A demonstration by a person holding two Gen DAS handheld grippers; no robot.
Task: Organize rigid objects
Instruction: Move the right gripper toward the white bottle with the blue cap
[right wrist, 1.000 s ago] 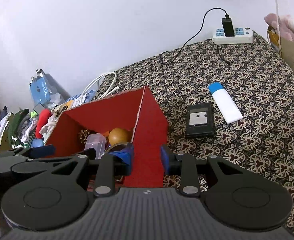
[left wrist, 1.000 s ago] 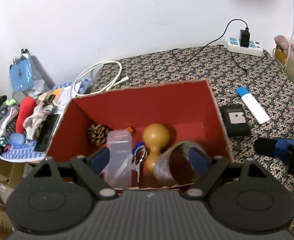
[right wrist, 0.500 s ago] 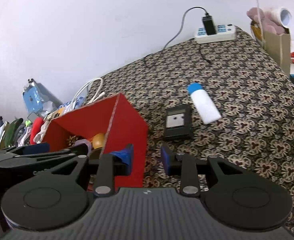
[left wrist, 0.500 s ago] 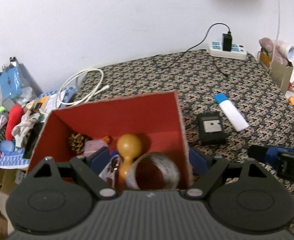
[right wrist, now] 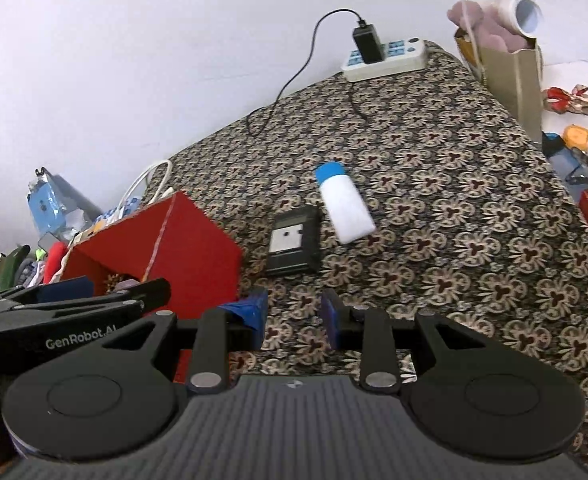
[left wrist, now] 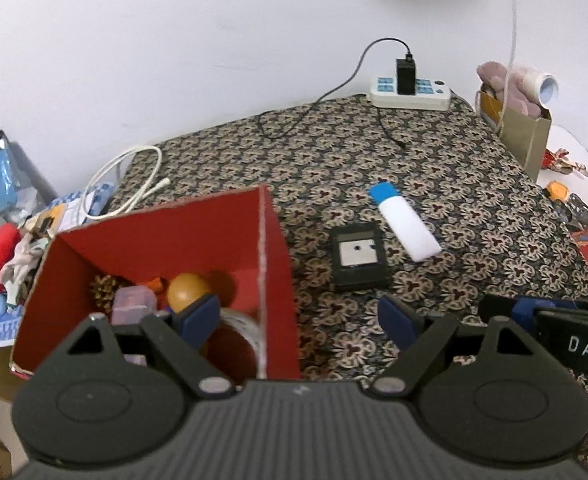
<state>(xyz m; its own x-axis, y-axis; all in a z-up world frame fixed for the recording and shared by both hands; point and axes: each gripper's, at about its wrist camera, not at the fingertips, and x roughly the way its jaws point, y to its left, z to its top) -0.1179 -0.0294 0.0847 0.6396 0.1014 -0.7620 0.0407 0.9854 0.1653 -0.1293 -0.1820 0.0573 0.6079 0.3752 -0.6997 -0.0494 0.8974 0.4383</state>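
Sideways travel was what had changed: over the last second both my grippers had slid away from the red box toward the open patterned cloth. In the left wrist view the box had gone from filling the middle to sitting at the left, with its near right wall now between my left gripper's fingers. That left gripper stood wide apart with nothing pressed between its pads.

I judged the box stage finished for the gourd, pine cone and clear container already inside, and the two loose pieces on the cloth next.

My right gripper was only narrowly apart and empty, bare cloth showing in the gap. The black device lay flat on the cloth just ahead of its fingertips, slightly left of centre. The white bottle with a blue cap lay just beyond and to the right of it, nearly touching the device's corner.
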